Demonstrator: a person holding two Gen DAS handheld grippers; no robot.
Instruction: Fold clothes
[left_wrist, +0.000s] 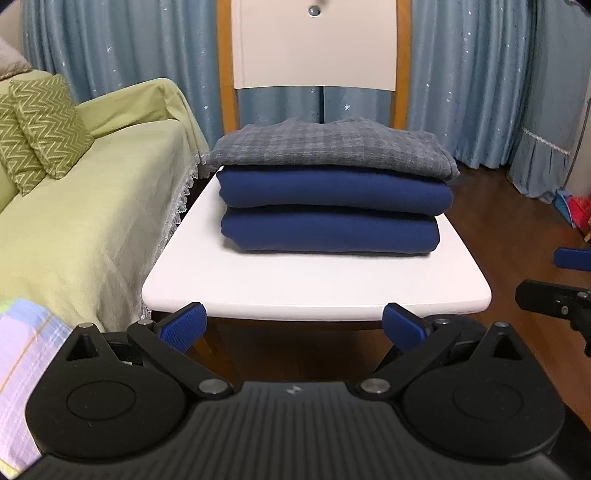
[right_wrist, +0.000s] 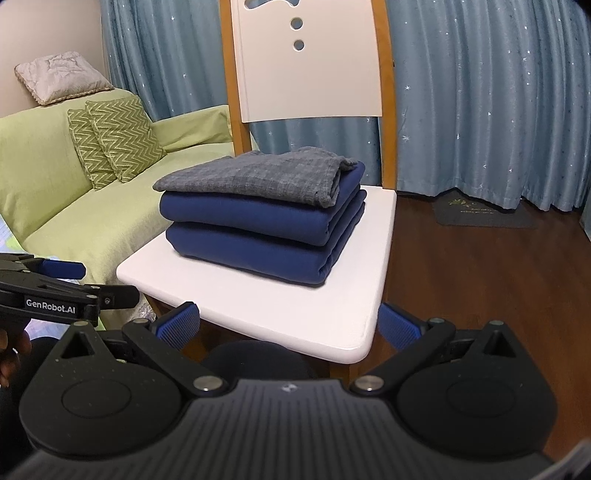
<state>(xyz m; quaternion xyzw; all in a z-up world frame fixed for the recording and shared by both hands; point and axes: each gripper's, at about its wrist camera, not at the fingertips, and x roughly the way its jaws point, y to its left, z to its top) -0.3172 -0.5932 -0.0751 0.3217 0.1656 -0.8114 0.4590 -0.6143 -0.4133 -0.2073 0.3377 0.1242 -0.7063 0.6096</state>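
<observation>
On the white seat of the chair (left_wrist: 314, 284) sits a stack of three folded garments: a grey checked cloth (left_wrist: 332, 147) on top and two navy folded pieces (left_wrist: 332, 206) beneath it, edges roughly squared, the whole pile set toward the back of the seat, close to the chair's white backrest (left_wrist: 314, 48) with its orange-brown wooden posts. In the right wrist view the same pile (right_wrist: 258, 221) shows its folded side edges, the grey cloth (right_wrist: 255, 177) lying flat on top. The left gripper (left_wrist: 293, 326) hangs just in front of the seat's front edge, its blue-padded fingers spread wide apart and holding nothing. The right gripper (right_wrist: 288, 325) sits off the seat's front corner, likewise spread wide and empty (its blue pads frame the seat corner on either side). Left of the chair stands a sofa draped in pale green cover (left_wrist: 92, 192) with two green zigzag cushions (right_wrist: 114, 144) and a beige cushion (right_wrist: 61, 75) on its back. Behind the chair hang blue curtains (right_wrist: 480, 92) with small star specks; the floor (right_wrist: 480, 277) is dark wood, with a dark mat (right_wrist: 484, 216) near the curtains.
</observation>
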